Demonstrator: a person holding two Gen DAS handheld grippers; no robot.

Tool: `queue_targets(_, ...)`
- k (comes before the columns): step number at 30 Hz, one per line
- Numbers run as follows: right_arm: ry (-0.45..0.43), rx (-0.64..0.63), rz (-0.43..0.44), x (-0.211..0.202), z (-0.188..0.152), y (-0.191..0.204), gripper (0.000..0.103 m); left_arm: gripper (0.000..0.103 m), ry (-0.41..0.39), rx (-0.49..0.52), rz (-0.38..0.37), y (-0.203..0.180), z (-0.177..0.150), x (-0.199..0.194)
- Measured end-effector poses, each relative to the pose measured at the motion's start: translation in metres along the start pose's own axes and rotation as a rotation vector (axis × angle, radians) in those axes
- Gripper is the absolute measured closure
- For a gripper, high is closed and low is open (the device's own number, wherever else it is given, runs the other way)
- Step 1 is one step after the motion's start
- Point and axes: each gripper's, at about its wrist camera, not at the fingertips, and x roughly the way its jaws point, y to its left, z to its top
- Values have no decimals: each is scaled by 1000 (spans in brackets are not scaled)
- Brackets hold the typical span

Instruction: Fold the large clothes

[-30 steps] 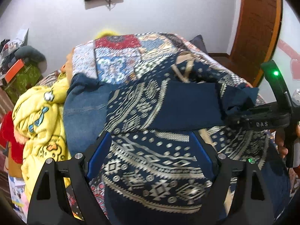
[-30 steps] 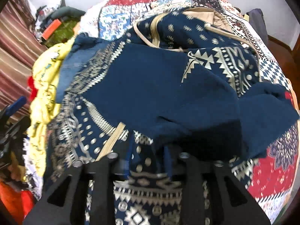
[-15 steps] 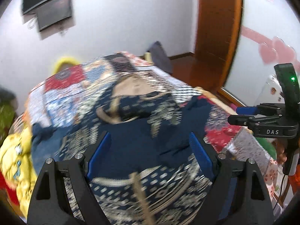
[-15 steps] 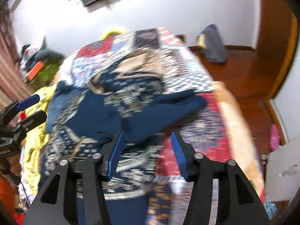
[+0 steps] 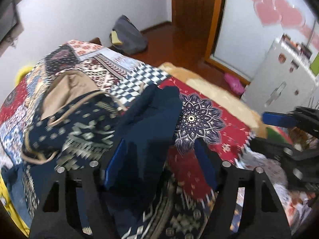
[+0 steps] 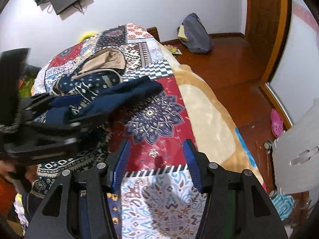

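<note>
A navy patterned hooded garment point(image 5: 83, 127) point(image 6: 89, 85) with a tan-lined hood lies crumpled on the patchwork quilt point(image 5: 201, 119) point(image 6: 157, 123). Its plain navy sleeve point(image 5: 151, 117) point(image 6: 131, 93) stretches toward the bed's right side. My left gripper point(image 5: 159, 165) point(image 6: 65, 111) hangs over that sleeve with its jaws closing. The sleeve lies between the blue pads, nearer the left one, and they do not press it. My right gripper point(image 6: 157, 159) point(image 5: 267, 133) stands open over the bare red quilt, nothing between its fingers.
A beige blanket point(image 6: 207, 109) hangs off the bed's right edge above a wooden floor. A grey bag point(image 6: 196, 35) leans at the far wall, and a pink shoe point(image 6: 277, 123) lies by the door frame. A white cabinet point(image 5: 279, 79) stands at the right. Yellow cloth point(image 5: 5, 191) lies left.
Both grippers have swung right across the bed. The right gripper let go of the navy fabric and opened. The left jaws have narrowed, now over the sleeve.
</note>
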Motion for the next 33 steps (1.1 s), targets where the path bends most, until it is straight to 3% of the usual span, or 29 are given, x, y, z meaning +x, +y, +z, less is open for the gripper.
queue_targets(1, 4, 12, 0, 1, -1, -3, 52, 36, 12, 15, 25, -3, 4, 13)
queue_targets(4, 8, 44, 21, 2, -2, -9, 52, 59, 27, 26, 79, -4, 12, 35)
queue_targets(6, 9, 49, 27, 2, -2, -10, 52, 90, 26, 20, 88, -2, 16, 41)
queue_targets(7, 8, 47, 24, 2, -2, -10, 52, 96, 24, 8, 86, 2, 17, 42)
queue_targets(10, 5, 35, 17, 1, -2, -5, 52, 99, -16, -86, 14, 21, 21, 24)
queue_targets(13, 4, 23, 28, 2, 0, 2, 52, 99, -118, -172, -48, 48, 18, -21)
queue_targets(17, -4, 0, 49, 2, 4, 20, 52, 99, -215, -228, -50, 85, 8, -77)
queue_targets(21, -12, -33, 74, 4, 8, 44, 52, 99, -288, -269, -1, 125, -17, -130)
queue_targets(25, -2, -86, 90, 11, 12, 75, 52, 99, -292, -289, 18, 160, -49, -150)
queue_targets(33, 44, -188, 87, 39, 14, 129, 52, 99, -143, -332, 91, 220, -129, -121)
